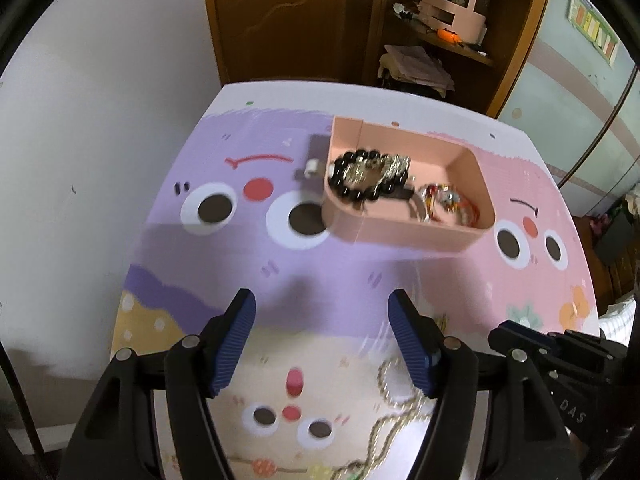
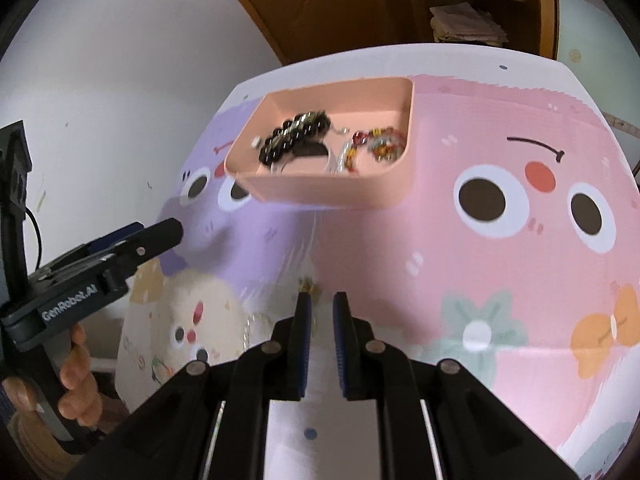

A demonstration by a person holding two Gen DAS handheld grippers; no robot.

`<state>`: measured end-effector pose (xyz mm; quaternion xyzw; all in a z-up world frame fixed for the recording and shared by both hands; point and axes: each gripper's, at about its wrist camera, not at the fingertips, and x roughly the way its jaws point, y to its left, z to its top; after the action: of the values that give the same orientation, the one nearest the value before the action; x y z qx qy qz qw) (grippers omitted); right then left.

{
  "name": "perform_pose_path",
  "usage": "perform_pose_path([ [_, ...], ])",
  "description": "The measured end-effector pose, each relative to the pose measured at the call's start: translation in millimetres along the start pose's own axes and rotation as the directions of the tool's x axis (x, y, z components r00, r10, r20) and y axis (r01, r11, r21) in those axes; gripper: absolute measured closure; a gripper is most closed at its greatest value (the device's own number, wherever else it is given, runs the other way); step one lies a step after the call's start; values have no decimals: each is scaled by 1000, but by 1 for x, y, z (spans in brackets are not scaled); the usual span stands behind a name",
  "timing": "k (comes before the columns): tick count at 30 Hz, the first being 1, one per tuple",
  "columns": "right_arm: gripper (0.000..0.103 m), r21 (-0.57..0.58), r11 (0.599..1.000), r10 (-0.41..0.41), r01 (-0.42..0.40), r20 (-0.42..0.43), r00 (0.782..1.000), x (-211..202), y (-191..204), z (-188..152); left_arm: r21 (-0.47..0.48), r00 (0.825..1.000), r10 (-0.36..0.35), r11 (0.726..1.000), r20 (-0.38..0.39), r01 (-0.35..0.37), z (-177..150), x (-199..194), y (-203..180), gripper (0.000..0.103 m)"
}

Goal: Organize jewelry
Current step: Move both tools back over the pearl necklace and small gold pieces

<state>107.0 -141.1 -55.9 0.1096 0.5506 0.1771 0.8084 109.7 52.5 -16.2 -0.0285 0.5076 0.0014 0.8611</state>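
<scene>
Your left gripper (image 1: 322, 306) hangs above the near part of the pastel cartoon-printed table mat (image 1: 248, 264) with its blue ribbed pads (image 1: 236, 344) spread wide and nothing between them. Below and to its right, a pale gold chain necklace (image 1: 394, 404) lies loose on the cream patch of the mat, curling toward the near edge; it is blurred, so its links are hard to make out. Your right gripper (image 2: 320, 300) has its jaws drawn close, with only a narrow gap between the pads; a small gold bit of chain (image 2: 307, 285) shows just at the tip of its left pad, and you cannot tell whether it is pinched or merely lying behind. Farther back on the mat sits the pink plastic rounded-corner tray (image 1: 400, 232), straddling the purple and pink areas. Inside it, a black round-bead bracelet (image 1: 352, 188) tangled with silvery pieces lies on the left, and a red and gold beaded cluster (image 1: 450, 200) lies on the right.
</scene>
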Motion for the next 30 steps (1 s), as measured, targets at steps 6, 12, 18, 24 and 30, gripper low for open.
perform_pose_path([
  [6,92,-27,1000,-15,15,-21,1000,0,9,-20,5,999,-21,1000,-31,21,-30,-5,11,35],
  [12,92,-43,999,-18,17,-28,999,-1,12,-38,13,996,-58,998,-61,59,-60,-9,20,34],
  [18,92,-54,998,-28,27,-30,999,1,13,-51,72,989,-83,993,-121,92,-85,-4,10,34],
  [24,92,-42,998,-40,38,-47,998,5,8,-58,153,981,-89,981,-174,116,-101,10,-14,34],
  [30,92,-43,998,-51,49,-43,998,3,9,-62,226,973,-83,965,-213,132,-105,19,-34,34],
])
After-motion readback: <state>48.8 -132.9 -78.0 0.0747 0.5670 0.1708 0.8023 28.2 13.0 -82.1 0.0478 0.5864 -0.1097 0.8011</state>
